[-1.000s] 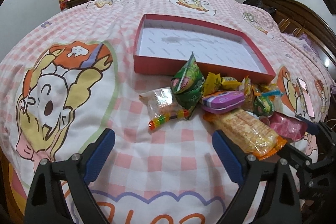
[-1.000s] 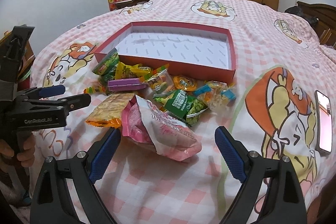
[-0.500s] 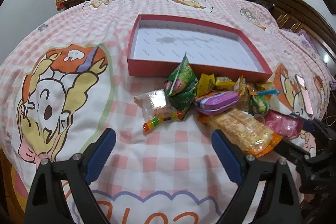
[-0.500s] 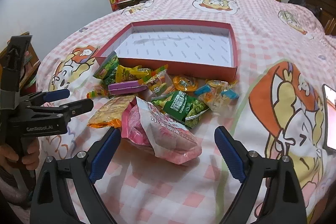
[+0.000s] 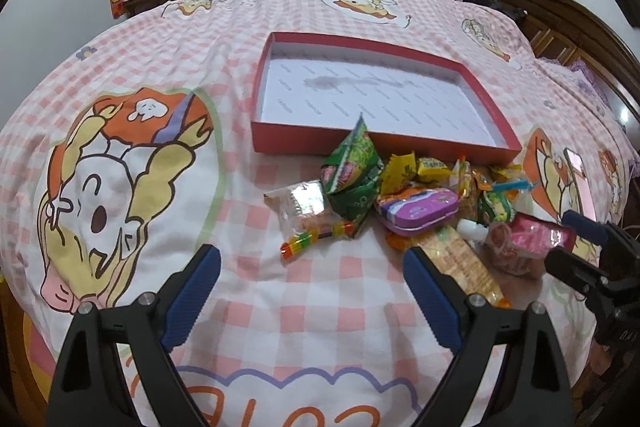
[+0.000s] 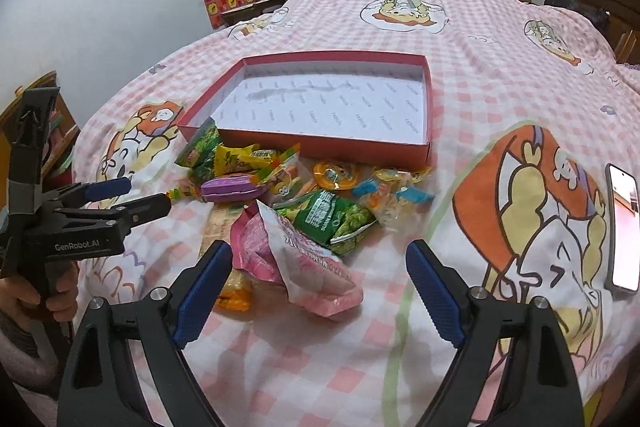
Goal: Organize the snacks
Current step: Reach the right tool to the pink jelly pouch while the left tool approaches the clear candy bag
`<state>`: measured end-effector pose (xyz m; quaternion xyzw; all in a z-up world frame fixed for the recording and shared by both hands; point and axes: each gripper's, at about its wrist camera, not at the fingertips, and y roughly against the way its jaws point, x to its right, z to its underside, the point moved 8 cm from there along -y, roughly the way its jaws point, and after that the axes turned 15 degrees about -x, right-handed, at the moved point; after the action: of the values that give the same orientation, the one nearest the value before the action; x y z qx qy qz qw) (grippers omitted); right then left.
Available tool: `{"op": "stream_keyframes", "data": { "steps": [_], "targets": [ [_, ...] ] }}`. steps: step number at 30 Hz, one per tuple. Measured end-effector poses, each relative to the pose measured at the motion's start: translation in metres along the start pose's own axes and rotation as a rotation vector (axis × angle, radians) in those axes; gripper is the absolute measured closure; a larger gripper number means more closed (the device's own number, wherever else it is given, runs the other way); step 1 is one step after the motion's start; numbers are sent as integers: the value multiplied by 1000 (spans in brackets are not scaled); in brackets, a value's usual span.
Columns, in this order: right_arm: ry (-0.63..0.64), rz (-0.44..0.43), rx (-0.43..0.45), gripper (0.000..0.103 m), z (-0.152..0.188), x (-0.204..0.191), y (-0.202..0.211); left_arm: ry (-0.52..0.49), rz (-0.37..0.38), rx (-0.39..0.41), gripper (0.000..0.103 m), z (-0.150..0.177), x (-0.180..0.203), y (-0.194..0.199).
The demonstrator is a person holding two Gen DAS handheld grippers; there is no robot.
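The shallow red cardboard box with a white printed lining (image 5: 376, 95) lies flat on the bed covered with a pink-and-white checked cartoon sheet (image 5: 304, 303). The box holds nothing.

The pile of wrapped snacks (image 6: 288, 195) lies on the sheet just in front of the box's near wall:
- A green triangular foil packet (image 5: 352, 171) stands at the left of the pile, its tip overlapping the box wall in the left wrist view.
- A purple oval tin (image 5: 416, 211) lies beside the green packet.
- A clear packet with a rainbow candy strip (image 5: 308, 223) lies at the pile's left edge.
- A long yellow-orange cracker packet (image 5: 464, 263) lies nearest the left gripper.
- A large pink-and-white plastic bag (image 6: 308, 259) lies nearest the right gripper, with a green pea packet (image 6: 332, 223) behind it.

The left gripper (image 5: 312, 287) hovers above the sheet with its blue-padded fingers spread wide, holding nothing. The right gripper (image 6: 320, 291) is likewise spread wide, with the pink-and-white bag lying between its fingers but not clamped.

A smartphone (image 6: 622, 231) lies on the sheet to the right, well apart from the pile.
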<state>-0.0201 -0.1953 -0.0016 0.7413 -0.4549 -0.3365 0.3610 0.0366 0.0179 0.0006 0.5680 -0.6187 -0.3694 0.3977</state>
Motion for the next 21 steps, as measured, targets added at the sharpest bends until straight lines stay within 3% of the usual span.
{"op": "stream_keyframes", "data": {
  "steps": [9, 15, 21],
  "targets": [
    [37, -12, 24, 16, -11, 0, 14, 26, 6, 17, 11, -5, -14, 3],
    [31, -17, -8, 26, -12, 6, 6, -13, 17, 2, 17, -11, -3, -12],
    [33, -74, -48, 28, -5, 0, -3, -25, 43, -45, 34, -16, 5, -38]
  ]
}}
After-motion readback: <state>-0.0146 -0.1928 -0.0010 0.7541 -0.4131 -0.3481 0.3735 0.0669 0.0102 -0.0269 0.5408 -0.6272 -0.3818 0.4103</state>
